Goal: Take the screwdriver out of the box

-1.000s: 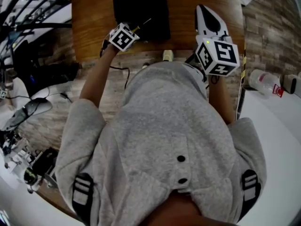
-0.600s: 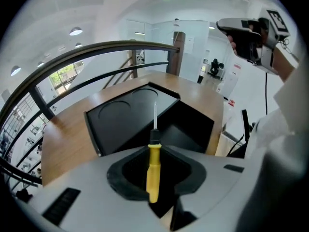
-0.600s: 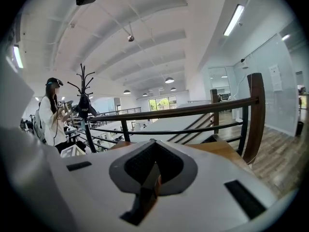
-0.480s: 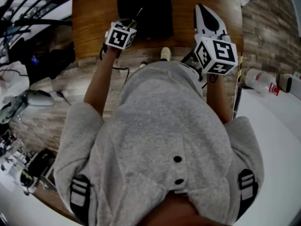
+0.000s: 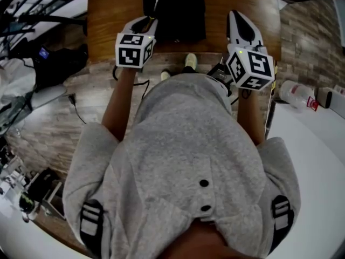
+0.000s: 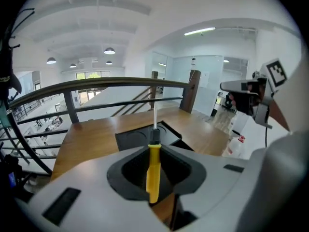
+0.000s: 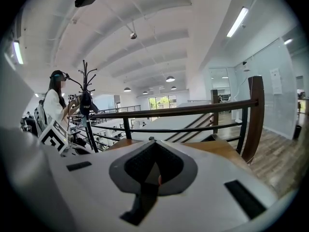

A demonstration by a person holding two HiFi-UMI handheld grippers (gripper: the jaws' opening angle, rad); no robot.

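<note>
My left gripper [image 5: 150, 21] is shut on a screwdriver with a yellow handle [image 6: 153, 170]. Its thin metal shaft [image 6: 155, 115] points up and away over the black box [image 5: 175, 9], clear of it. The box lies open on the wooden table [image 5: 113, 15]; in the left gripper view the black box [image 6: 137, 139] sits just past the jaws. My right gripper [image 5: 237, 20] hovers at the box's right side, over the table's front edge. Its jaws are shut with nothing between them, as the right gripper view [image 7: 152, 141] shows.
A dark handrail [image 6: 96, 86] runs behind the table, with a wooden post [image 7: 254, 115] at its right end. A plastic bottle [image 5: 299, 93] lies on the white surface at right. Cables and gear [image 5: 32, 69] crowd the floor at left.
My left gripper has lifted up and rolled, taking the screwdriver out of the box. The right gripper has shifted slightly sideways, still shut.
</note>
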